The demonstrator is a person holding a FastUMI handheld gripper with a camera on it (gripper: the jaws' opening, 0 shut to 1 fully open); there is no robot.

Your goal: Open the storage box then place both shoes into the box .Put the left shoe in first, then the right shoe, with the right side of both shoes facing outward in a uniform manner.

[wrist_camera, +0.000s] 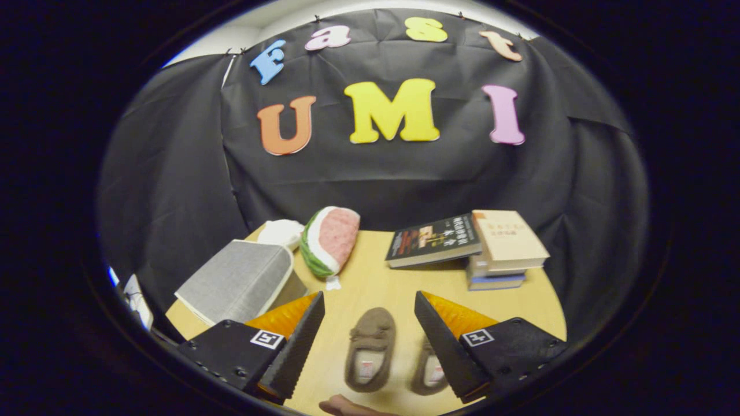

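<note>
Your gripper [370,341] hangs above the light wooden tabletop [381,289] with its two fingers spread wide and nothing held between them. Take the pair of brown fuzzy slippers as your landmark: the left-hand brown slipper [370,352] lies flat on the wood in the gap between your fingers, toe pointing away from you, its pale insole showing. The second brown slipper [429,370] lies just beside it, partly hidden behind your right finger. Neither finger touches a slipper.

Beyond the slippers and off to their left stands the grey fabric storage box with a pale rim [240,280], its lid closed and tilted toward you. Just past the box, farther from the slippers, sits a plush watermelon-slice cushion, pink with a green rind [329,240], and a white soft object [281,232] touches it on the box side. Beyond the slippers to their right lies a dark-covered book [433,240], next to a small stack of books with a tan cover on top [506,245]. A fingertip [347,406] shows on the near side of the slippers
</note>
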